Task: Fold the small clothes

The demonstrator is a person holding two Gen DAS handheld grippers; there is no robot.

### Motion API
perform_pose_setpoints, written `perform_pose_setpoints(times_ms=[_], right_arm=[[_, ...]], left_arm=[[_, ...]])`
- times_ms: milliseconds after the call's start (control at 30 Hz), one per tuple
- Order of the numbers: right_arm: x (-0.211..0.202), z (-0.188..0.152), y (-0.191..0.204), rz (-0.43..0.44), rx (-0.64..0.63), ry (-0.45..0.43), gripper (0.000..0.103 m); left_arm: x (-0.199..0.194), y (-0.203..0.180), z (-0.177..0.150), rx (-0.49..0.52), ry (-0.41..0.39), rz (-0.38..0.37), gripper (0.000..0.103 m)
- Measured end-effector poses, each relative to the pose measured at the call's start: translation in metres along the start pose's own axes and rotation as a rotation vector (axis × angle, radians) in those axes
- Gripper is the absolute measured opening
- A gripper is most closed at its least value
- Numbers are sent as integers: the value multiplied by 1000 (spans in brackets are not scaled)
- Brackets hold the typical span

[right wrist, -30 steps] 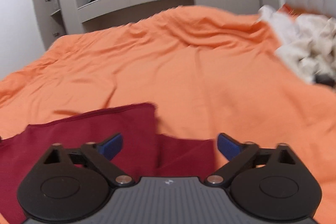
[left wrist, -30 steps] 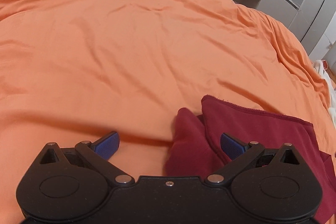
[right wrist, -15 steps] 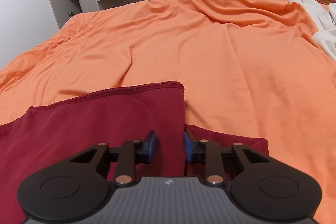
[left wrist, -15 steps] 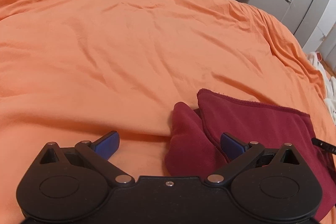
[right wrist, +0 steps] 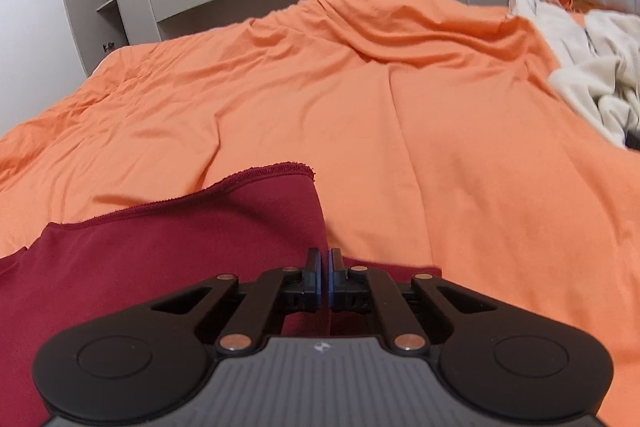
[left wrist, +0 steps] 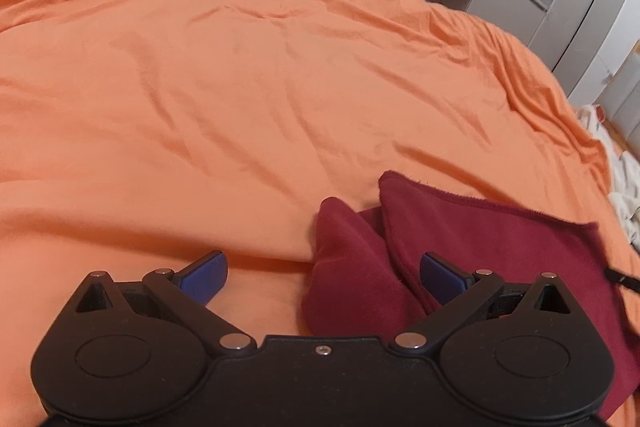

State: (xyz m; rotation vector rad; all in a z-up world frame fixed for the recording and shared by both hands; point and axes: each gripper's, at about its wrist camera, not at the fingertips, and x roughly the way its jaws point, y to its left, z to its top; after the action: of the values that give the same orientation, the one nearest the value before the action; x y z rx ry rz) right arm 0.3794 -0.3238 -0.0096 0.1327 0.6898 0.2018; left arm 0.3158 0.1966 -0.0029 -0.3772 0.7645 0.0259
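Since the dark red garment (right wrist: 160, 267) at lower left on the orange bed (right wrist: 440, 147) looks soft and limp, we grip edges: right gripper (right wrist: 324, 279) clenched on its corner, left gripper (left wrist: 320, 277) released.

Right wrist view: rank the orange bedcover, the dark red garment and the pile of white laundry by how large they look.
1. Orange bedcover, filling most of the frame.
2. Dark red garment, though it lies nearest the camera.
3. White laundry, farther off and cut by the frame edge, so its real size is unsure.
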Motion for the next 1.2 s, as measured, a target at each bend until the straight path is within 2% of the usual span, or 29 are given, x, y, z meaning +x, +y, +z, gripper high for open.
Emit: perform_pose_setpoints(times_ms=[167, 333, 433, 567, 633, 767, 933, 1100, 1200], right_arm=[[14, -10, -2, 1, 15, 62, 5], [6, -9, -5, -4, 28, 53, 30], [0, -10, -10, -1, 36, 49, 39], [-11, -10, -11, 1, 27, 32, 46], [-20, -10, -9, -3, 10, 18, 52], [-40, -10, -6, 2, -18, -12, 56], [-64, -8, -1, 25, -27, -63, 63], [-76, -13, 5, 39, -15, -78, 68], [-80, -17, 10, 50, -13, -75, 77]], left_arm=[[2, 4, 2, -46, -20, -87, 102], [10, 11, 2, -89, 16, -263, 102], [14, 7, 2, -81, 43, -314, 102], [16, 4, 1, -96, 97, -324, 102], [12, 5, 1, -123, 103, -352, 102], [-6, 5, 2, -171, 92, -472, 102], [-31, -10, -2, -152, 55, -608, 102], [-34, -22, -8, -129, 59, -613, 102], [-36, -23, -9, -132, 58, -624, 102]])
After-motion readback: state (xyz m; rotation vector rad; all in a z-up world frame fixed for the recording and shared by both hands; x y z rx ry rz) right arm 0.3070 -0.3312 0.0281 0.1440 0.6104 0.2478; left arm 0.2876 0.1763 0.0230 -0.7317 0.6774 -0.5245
